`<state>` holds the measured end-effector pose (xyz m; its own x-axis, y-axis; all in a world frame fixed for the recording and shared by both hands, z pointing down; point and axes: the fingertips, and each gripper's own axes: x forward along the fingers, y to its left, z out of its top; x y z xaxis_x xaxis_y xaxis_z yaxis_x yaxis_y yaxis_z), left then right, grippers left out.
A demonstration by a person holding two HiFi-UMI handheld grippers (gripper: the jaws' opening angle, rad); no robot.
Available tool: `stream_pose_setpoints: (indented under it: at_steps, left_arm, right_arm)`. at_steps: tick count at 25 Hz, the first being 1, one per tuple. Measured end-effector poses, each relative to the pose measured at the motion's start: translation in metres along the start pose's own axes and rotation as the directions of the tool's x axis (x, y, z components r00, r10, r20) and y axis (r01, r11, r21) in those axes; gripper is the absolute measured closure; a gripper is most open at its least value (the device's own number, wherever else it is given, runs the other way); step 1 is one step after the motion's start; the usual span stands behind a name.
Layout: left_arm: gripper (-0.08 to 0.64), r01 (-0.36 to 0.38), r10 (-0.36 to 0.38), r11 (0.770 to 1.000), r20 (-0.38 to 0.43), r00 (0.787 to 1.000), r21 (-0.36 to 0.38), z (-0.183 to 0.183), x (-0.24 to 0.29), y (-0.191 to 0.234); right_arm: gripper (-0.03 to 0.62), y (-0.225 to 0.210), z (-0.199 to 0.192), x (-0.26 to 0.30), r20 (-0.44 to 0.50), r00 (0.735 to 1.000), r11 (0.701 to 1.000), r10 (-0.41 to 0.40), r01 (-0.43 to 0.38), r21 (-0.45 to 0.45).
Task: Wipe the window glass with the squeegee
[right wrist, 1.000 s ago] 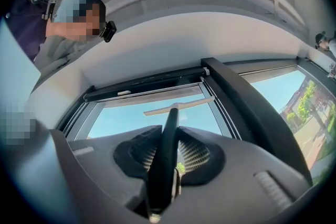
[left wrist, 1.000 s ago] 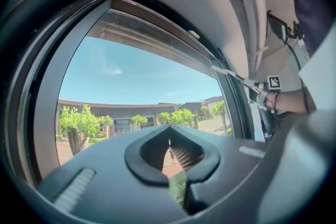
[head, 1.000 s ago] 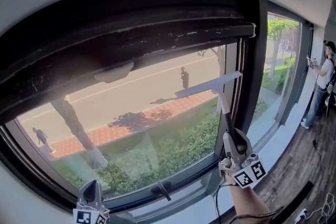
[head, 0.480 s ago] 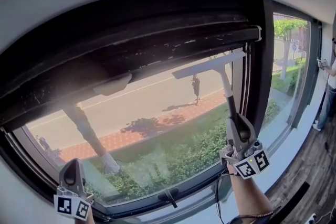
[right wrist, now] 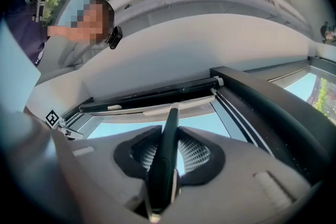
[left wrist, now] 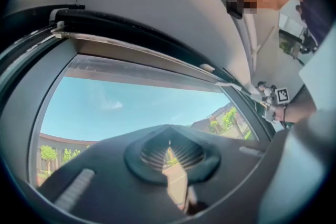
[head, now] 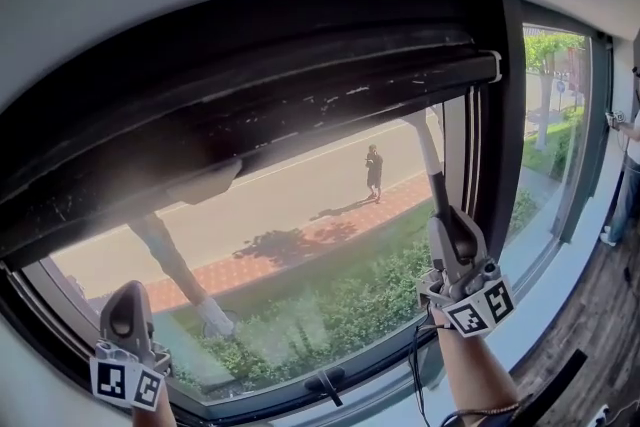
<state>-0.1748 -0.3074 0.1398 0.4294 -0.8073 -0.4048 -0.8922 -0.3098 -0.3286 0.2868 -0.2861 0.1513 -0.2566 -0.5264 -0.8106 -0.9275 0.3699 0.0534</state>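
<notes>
Here the right gripper (right wrist: 169, 157) is clamped on the squeegee (right wrist: 170, 123) handle, its blade straight above at the window glass (head: 300, 245) top, just under the dark frame (head: 300, 105). Snagging that frame could twist the handle loose. The left gripper (head: 128, 320), low to its left, is closed on nothing.

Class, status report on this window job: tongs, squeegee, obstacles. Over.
Right tongs shut on squeegee handle. Left tongs shut, empty, low. Blade at top of glass. Nothing seen blocking.
</notes>
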Motion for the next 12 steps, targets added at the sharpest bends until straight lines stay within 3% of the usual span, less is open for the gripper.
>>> stream_pose_setpoints:
  at_steps: [12]
  left_arm:
    - [0.569,-0.021,0.021,1.0,0.028,0.999,0.014,0.026,0.021,0.005]
  right_arm:
    - [0.491,-0.004,-0.01,0.027,0.009,1.0,0.999,-0.002,0.001,0.042]
